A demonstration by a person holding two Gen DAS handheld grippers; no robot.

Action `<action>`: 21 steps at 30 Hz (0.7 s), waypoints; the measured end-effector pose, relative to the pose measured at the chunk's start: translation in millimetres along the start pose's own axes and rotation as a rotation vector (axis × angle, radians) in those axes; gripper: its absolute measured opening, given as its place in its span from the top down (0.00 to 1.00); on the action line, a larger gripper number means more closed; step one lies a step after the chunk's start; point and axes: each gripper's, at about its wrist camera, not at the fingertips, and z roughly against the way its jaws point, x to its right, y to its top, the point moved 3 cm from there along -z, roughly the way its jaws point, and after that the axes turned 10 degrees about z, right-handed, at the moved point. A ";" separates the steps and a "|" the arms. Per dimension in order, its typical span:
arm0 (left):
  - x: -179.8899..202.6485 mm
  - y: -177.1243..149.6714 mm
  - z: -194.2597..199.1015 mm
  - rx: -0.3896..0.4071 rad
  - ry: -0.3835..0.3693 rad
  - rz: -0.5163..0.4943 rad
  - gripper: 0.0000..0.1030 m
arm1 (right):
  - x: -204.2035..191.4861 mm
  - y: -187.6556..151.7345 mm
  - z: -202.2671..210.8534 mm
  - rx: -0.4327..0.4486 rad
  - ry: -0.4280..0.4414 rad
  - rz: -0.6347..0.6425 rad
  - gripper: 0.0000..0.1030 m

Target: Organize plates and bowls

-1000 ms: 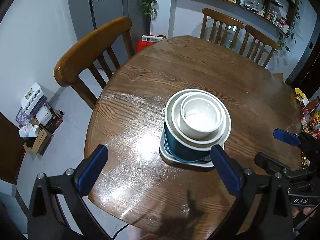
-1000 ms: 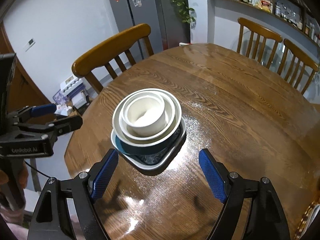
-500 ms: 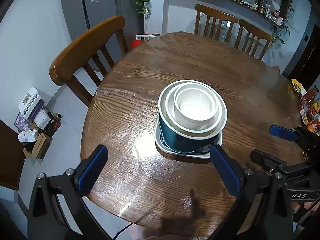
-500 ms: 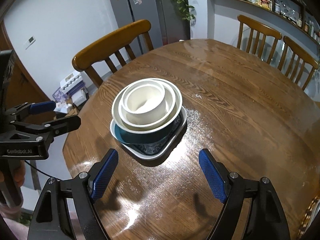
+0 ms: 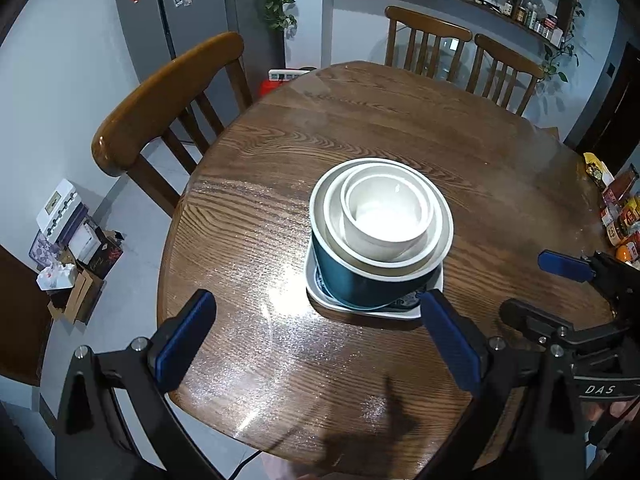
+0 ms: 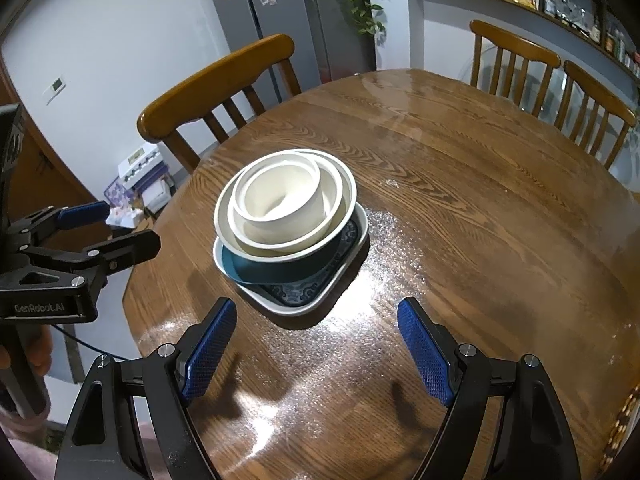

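Note:
A stack stands on the round wooden table [image 5: 400, 128] [image 6: 460, 184]. A white square plate with a blue pattern [image 5: 404, 307] [image 6: 312, 288] carries a teal bowl [image 5: 352, 284] [image 6: 288, 268], a cream bowl [image 5: 434, 244] [image 6: 338, 200] inside it, and a small white bowl [image 5: 384, 216] [image 6: 280, 204] on top. My left gripper [image 5: 316, 336] is open and empty, in front of the stack. My right gripper [image 6: 316, 348] is open and empty, also short of the stack. Each gripper shows in the other's view, the right [image 5: 560, 288] and the left [image 6: 104, 228].
Wooden chairs stand around the table, one at the left [image 5: 168, 96] [image 6: 216, 84] and two at the far side [image 5: 428, 40] [image 6: 516, 56]. Jars and packets [image 5: 620, 216] sit at the table's right edge. Boxes [image 5: 72, 240] lie on the floor at the left.
Both grippers have drawn back and risen a little from the stack, which now looks farther away. The stack has not moved. Both stay open.

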 end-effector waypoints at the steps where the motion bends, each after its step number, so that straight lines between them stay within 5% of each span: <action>1: 0.5 -0.2 -0.4 -0.001 0.000 -0.002 0.01 | 0.0 0.0 -0.6 -0.002 0.002 0.000 0.19; 21: 3.1 -3.7 -7.8 -0.021 0.003 -0.002 0.01 | -2.8 -1.6 -4.6 -0.007 0.002 0.007 0.19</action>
